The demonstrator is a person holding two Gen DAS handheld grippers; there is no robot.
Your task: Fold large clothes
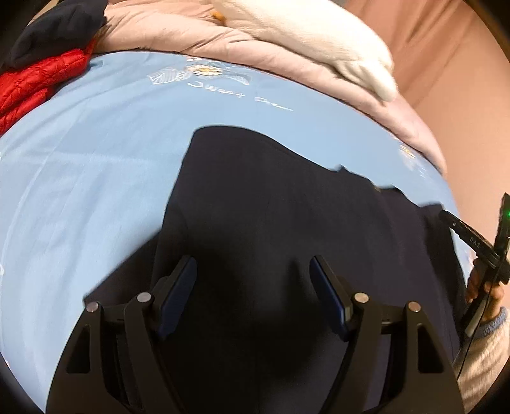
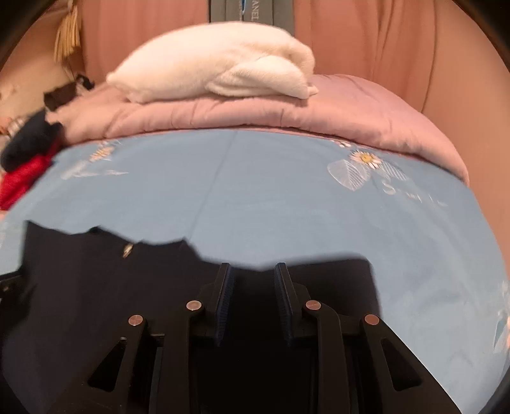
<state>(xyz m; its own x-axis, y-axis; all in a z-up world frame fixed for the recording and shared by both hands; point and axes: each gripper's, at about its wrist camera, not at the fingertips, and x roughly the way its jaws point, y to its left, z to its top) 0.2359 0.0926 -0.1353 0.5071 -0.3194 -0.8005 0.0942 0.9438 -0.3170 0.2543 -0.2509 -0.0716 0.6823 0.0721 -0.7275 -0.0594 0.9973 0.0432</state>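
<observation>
Garment: a dark navy garment [image 1: 271,197] lies spread on the light blue bedsheet [image 1: 95,143], filling the lower centre of the left wrist view and the lower left of the right wrist view [image 2: 95,286].
Left claw [image 1: 253,270]: fingers spread wide above the dark cloth, nothing between them.
Right claw [image 2: 253,274]: fingers partly open at the garment's upper edge; whether cloth lies between them cannot be told.
Background: a folded pink quilt [image 2: 255,111] with a white fleece blanket [image 2: 216,60] on top, at the top of the frame.
Upper left: a red quilted jacket [image 1: 35,82] under another dark garment [image 1: 47,28].
</observation>
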